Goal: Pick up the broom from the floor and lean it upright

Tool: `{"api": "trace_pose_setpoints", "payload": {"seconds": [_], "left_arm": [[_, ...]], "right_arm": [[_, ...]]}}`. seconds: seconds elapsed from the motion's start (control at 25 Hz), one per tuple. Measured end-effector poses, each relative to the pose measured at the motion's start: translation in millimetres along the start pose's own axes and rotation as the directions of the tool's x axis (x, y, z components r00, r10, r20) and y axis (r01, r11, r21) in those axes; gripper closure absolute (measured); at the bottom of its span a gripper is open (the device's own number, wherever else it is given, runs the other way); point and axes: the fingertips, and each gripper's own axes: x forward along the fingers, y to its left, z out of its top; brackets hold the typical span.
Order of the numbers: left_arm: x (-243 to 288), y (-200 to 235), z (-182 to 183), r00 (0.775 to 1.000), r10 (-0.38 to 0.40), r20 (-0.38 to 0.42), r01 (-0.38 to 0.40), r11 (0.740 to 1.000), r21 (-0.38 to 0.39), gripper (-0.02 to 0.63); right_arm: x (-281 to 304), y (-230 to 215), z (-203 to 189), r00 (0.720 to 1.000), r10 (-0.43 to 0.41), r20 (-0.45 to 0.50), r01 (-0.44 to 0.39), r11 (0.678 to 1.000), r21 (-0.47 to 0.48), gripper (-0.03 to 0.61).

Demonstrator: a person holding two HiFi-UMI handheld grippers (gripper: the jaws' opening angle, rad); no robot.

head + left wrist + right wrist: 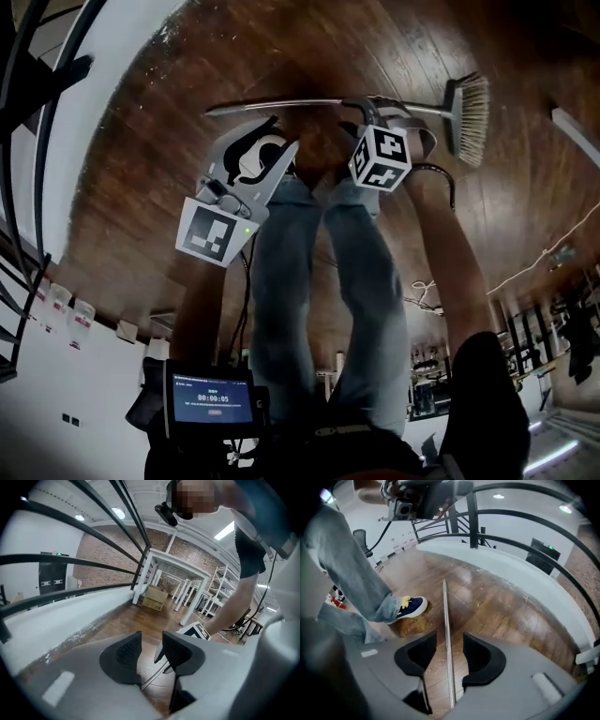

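Observation:
The broom (pixel 281 104) lies flat on the wooden floor, its metal handle running left to right and its bristle head (pixel 472 117) at the right end. My right gripper (pixel 367 108) hovers low over the handle near the bristle end. In the right gripper view the broom handle (pixel 446 616) runs straight through the gap of the right gripper (pixel 449 653); the jaws stand apart on either side, not pressing it. My left gripper (pixel 267 131) hangs above the handle's left part. In the left gripper view the left gripper (pixel 151 651) is open, and the broom handle (pixel 153 678) shows below the gap.
The person's legs (pixel 291 281) and a blue shoe (pixel 410 606) stand just beside the handle. A white curved ledge (pixel 525 573) with a black railing (pixel 520 515) bounds the floor. White tables (pixel 187 588) and a cardboard box (pixel 154 597) stand farther off. A cable (pixel 441 173) trails on the floor.

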Motion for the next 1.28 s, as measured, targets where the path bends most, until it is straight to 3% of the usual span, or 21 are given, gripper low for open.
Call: {"api": "trace_pose_setpoints", "payload": {"seconds": [0.28, 0.48, 0.56, 0.64, 0.68, 0.96, 1.28], "left_arm": [[28, 30, -64, 0.999, 0.033, 0.028, -0.031, 0.997, -0.069, 0.457], [29, 46, -87, 0.997, 0.065, 0.038, -0.061, 0.993, -0.105, 0.460], [29, 49, -90, 0.997, 0.071, 0.042, -0.066, 0.992, -0.109, 0.460], [28, 50, -89, 0.997, 0.070, 0.046, -0.065, 0.993, -0.104, 0.460], [28, 49, -87, 0.997, 0.068, 0.047, -0.063, 0.993, -0.102, 0.460], [14, 38, -42, 0.993, 0.073, 0.089, -0.064, 0.992, -0.107, 0.456], [-2, -16, 71, 0.989, 0.045, 0.140, -0.034, 0.996, -0.082, 0.431]], "right_arm": [[103, 7, -44, 0.995, 0.023, -0.100, -0.030, 0.997, -0.066, 0.396], [143, 8, -73, 0.980, -0.021, -0.197, 0.003, 0.996, -0.093, 0.414], [145, 11, -74, 0.983, -0.021, -0.185, 0.005, 0.996, -0.088, 0.414], [144, 13, -73, 0.985, -0.019, -0.169, 0.003, 0.996, -0.093, 0.493], [145, 14, -74, 0.985, -0.023, -0.172, 0.005, 0.995, -0.104, 0.495], [97, -14, -48, 0.986, -0.115, -0.123, 0.112, 0.993, -0.027, 0.500], [-36, -53, -10, 0.976, -0.218, -0.022, 0.219, 0.971, 0.099, 0.502]]}}
